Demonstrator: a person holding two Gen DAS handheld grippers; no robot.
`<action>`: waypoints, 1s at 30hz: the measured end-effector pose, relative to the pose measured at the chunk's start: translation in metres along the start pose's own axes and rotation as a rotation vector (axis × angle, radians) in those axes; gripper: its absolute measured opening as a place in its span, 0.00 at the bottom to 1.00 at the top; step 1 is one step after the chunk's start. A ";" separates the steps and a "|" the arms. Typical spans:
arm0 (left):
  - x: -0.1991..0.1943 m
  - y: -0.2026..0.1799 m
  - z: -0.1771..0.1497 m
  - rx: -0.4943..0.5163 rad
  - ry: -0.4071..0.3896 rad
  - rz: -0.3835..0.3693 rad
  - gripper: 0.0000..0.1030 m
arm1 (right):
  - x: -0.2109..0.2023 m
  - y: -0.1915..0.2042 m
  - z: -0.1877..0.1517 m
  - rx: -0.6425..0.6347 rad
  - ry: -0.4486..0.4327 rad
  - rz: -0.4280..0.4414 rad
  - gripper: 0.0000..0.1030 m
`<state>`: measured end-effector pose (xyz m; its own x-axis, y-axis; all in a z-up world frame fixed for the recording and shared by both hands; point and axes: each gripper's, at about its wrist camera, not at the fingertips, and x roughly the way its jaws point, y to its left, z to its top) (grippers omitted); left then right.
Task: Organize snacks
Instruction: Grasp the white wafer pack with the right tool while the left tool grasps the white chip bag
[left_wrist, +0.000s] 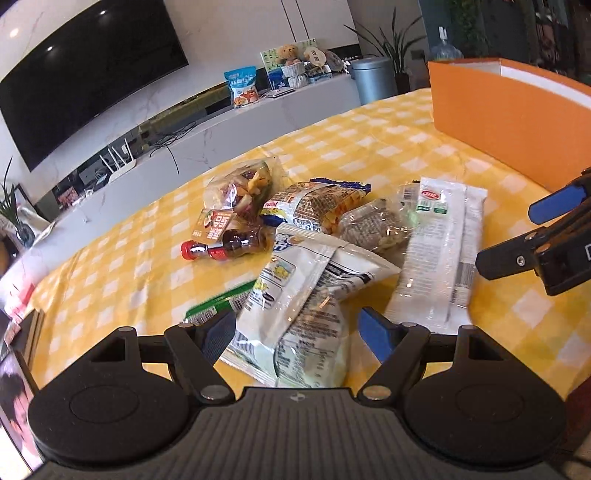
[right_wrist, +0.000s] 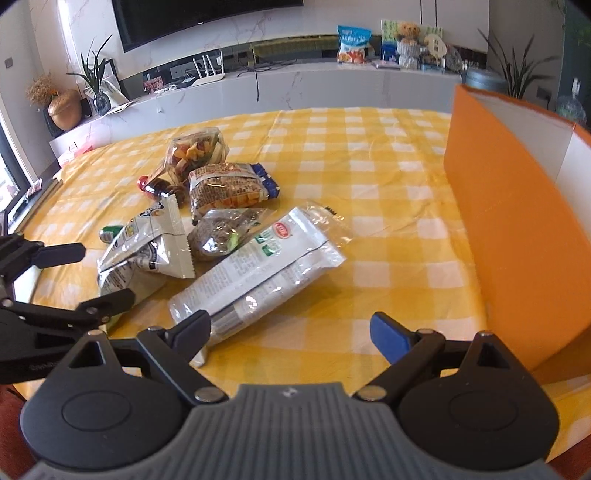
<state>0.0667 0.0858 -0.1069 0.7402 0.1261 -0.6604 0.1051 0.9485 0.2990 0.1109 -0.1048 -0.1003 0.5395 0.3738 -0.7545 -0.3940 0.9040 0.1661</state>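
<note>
Orange cardboard marks where we judge the snacks are meant to go: the orange box (right_wrist: 517, 229) stands at the right of the counter (right_wrist: 388, 177), and the little of its white inside that we can see holds nothing. By that reading, the sorting has hardly begun.

All the snacks lie in one loose heap left of the box and well apart from it. Nearest us is the long white packet (right_wrist: 258, 273), lying slantwise, and to its left the crumpled white pouch (left_wrist: 299, 306), with a green wrapper (left_wrist: 218, 304) poking out from under it. Behind those sit a clear bag of dark grainy snack (right_wrist: 218, 236), a brown-printed packet with blue ends (right_wrist: 229, 186), a clear tub of mixed dried fruit (right_wrist: 195, 149) and a small dark bottle with a red cap (left_wrist: 229, 247) at the far left.

Our left gripper (left_wrist: 299, 332) has its jaws spread wide on either side of the near end of the crumpled pouch, not closed on it. Our right gripper (right_wrist: 291, 328) is also wide, gripping nothing; its left finger lies against the near end of the long white packet.

Everything remains to be carried over, we reckon.
</note>
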 end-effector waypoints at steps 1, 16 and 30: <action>0.003 0.001 0.001 0.004 -0.001 -0.005 0.87 | 0.003 0.001 0.002 0.020 0.010 0.014 0.88; 0.043 0.010 0.010 0.033 0.067 -0.070 0.90 | 0.040 0.005 0.016 0.162 0.074 0.030 0.73; 0.033 0.011 0.010 -0.153 0.085 -0.042 0.65 | 0.028 0.009 0.018 0.121 0.008 0.055 0.23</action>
<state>0.0987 0.0976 -0.1188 0.6775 0.1039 -0.7282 0.0272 0.9858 0.1659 0.1357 -0.0830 -0.1084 0.5137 0.4223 -0.7468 -0.3298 0.9008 0.2826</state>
